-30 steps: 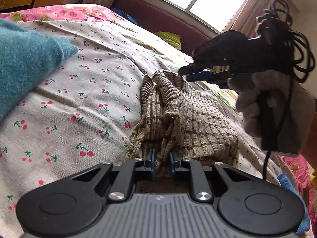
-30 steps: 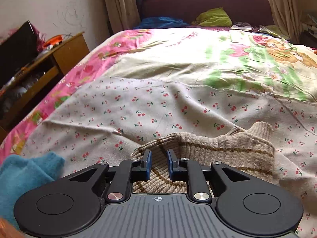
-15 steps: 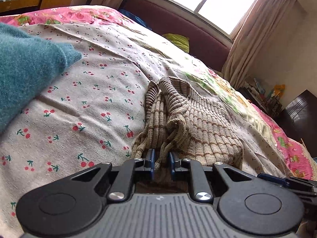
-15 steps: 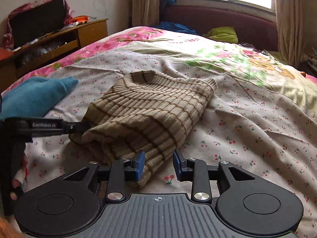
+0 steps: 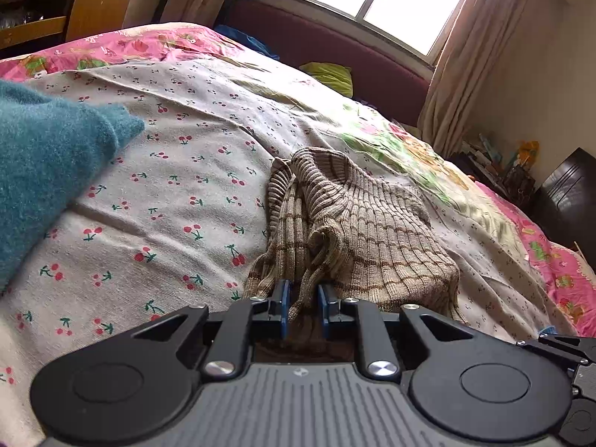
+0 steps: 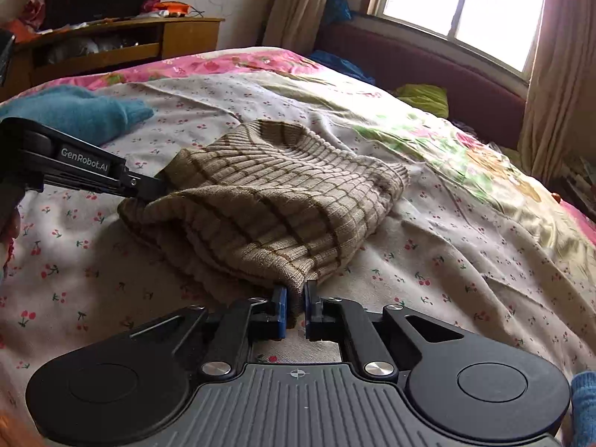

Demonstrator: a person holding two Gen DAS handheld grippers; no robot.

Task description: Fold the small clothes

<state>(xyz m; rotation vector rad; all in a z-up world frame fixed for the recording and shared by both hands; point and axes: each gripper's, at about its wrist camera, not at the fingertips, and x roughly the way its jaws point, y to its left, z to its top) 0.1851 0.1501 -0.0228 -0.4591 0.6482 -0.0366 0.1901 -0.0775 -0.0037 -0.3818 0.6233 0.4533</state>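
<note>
A: Where's the striped sweater (image 6: 275,201) now?

B: Mid-frame in the right wrist view, bunched in a loose half-fold on the cherry-print bedsheet (image 6: 428,260). Its long axis runs from the lower centre up toward the upper middle of that picture, the ribbed neck at the far end.

A: And the grippers?

B: The right gripper (image 6: 294,311) has just been closing, and its pads now pinch the near corner of the knit at the bottom centre. The left gripper (image 5: 302,307) is clamped on a fold at the other near corner; in the right view it reaches in from the left edge, its tips buried in the fabric.

A: So which hand is nearer?

B: Neither, really. Each grips one near end, and the bulk lies ahead of both. I'd judge the next move is a joint lift or carry.

A: Anything else close by?

B: A teal garment (image 5: 48,171) at the left, well apart.
</note>
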